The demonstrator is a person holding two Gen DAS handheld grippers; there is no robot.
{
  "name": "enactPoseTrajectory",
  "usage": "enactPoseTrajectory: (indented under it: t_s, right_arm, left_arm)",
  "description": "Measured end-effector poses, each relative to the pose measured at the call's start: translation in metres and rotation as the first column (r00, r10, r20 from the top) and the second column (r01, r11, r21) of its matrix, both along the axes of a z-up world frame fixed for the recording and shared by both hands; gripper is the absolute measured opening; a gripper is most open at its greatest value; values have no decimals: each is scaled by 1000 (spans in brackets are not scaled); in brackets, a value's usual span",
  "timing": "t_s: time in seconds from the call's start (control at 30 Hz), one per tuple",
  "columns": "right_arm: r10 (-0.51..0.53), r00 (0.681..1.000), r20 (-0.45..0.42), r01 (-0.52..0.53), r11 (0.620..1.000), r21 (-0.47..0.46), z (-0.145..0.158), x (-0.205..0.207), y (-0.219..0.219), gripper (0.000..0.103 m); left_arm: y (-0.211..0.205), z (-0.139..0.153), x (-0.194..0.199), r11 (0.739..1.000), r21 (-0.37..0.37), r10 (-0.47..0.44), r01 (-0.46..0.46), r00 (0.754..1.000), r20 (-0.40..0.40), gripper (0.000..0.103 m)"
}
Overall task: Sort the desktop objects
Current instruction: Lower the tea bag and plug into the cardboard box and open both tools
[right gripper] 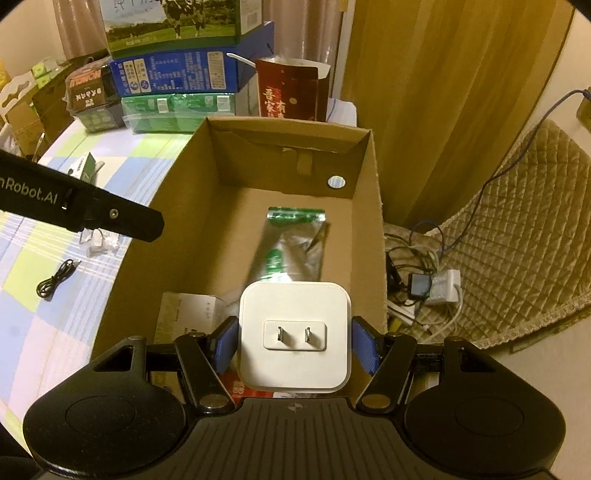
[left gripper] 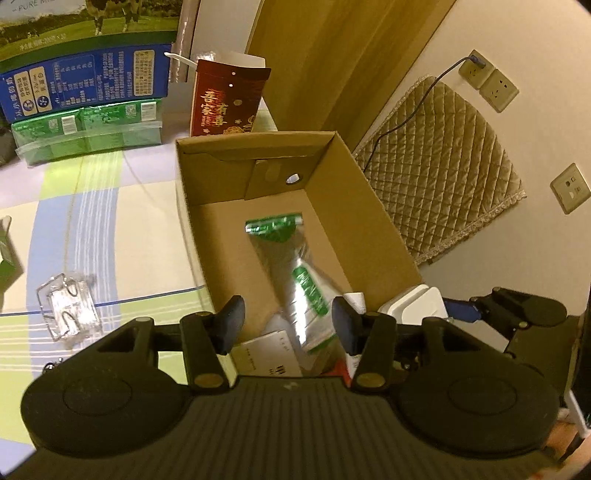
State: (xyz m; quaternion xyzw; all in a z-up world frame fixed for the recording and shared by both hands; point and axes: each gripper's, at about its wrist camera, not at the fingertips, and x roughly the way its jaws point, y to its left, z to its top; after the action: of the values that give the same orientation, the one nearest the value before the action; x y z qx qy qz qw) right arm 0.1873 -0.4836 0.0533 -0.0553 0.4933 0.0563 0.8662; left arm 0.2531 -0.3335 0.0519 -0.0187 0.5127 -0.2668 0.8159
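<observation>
Over the near end of the cardboard box (right gripper: 364,229), the right gripper (right gripper: 294,345) pinched a white plug adapter (right gripper: 294,334) by its sides, prongs facing out. The left gripper (left gripper: 288,325) hung spread and empty above a plastic bag (left gripper: 291,273) lying in the box. Lowering the adapter close to the floor before letting go, I judged, would spare the bag and the white card (left gripper: 269,356).

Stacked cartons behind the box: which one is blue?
The middle carton, blue with white printed panels. It sits on the green plastic-wrapped pack and under the top carton, which shows a pasture picture.
</observation>
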Motion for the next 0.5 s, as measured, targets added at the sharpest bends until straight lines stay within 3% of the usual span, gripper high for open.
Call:
enactPoseTrajectory:
  t_s: [0.23,0.3,0.5]
  right_arm:
    - [-19,1000,23,18,999,48,7,2,3,62]
    - [-43,999,24,41,997,63,10,4,2,72]
    - [-29,999,30,28,998,48,16,-4,7,74]
  left_arm:
    - [12,3,-3,1000,4,4,-4,1000,8,46]
    - [15,3,-4,1000,10,1,-1,1000,11,48]
    - [25,4,-8,1000,18,3,-3,1000,16,49]
